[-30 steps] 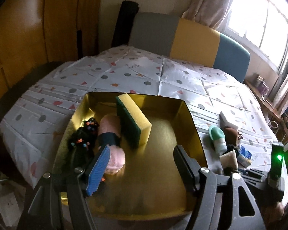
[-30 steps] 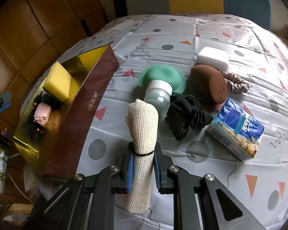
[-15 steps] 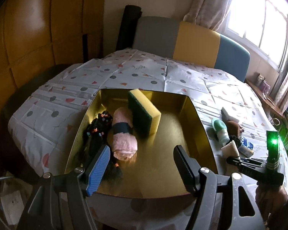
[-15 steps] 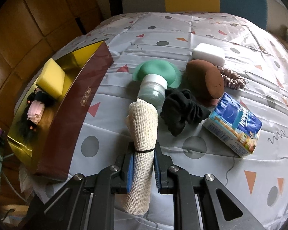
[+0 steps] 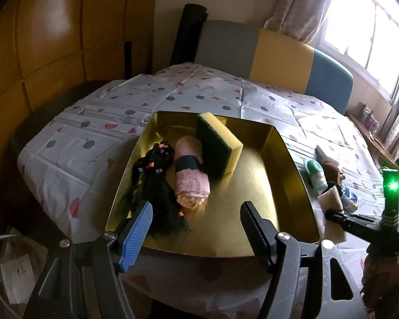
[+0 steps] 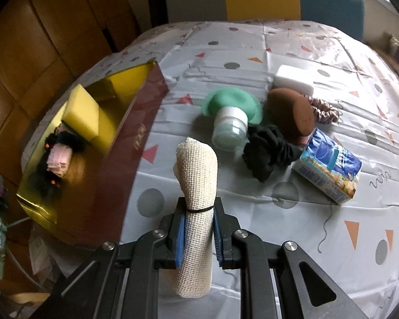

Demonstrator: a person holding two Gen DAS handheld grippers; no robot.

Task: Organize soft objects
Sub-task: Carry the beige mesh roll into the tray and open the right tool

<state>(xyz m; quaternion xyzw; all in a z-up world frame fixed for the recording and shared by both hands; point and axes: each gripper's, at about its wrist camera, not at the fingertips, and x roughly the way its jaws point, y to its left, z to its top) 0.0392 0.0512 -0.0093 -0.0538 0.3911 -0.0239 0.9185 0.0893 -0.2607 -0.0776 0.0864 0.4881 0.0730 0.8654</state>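
Observation:
A gold-lined box point(image 5: 287, 159) with dark red outer walls point(image 6: 125, 164) stands near the table's left edge. Inside lie a yellow-and-green sponge point(image 5: 220, 143), a rolled pink towel point(image 5: 190, 175) with a dark band, and a black beaded hair piece point(image 5: 154, 178). My left gripper point(image 5: 196, 220) hovers open over the box's near edge, nothing between its fingers. My right gripper point(image 6: 198, 226) is shut on a rolled cream mesh cloth point(image 6: 196, 186) tied with a black band, held above the tablecloth to the right of the box.
On the patterned tablecloth point(image 6: 332, 226) lie a green-capped bottle point(image 6: 230, 122), a black scrunchie point(image 6: 268, 151), a brown puff point(image 6: 292, 114), a white sponge block point(image 6: 294, 81), a pink scrunchie point(image 6: 325, 109) and a blue tissue pack point(image 6: 329, 167). A multicoloured chair back point(image 5: 266, 55) stands behind the table.
My left gripper has drawn back from inside the box to its near edge, still open. My right gripper has kept its grip on the mesh roll and barely shifted.

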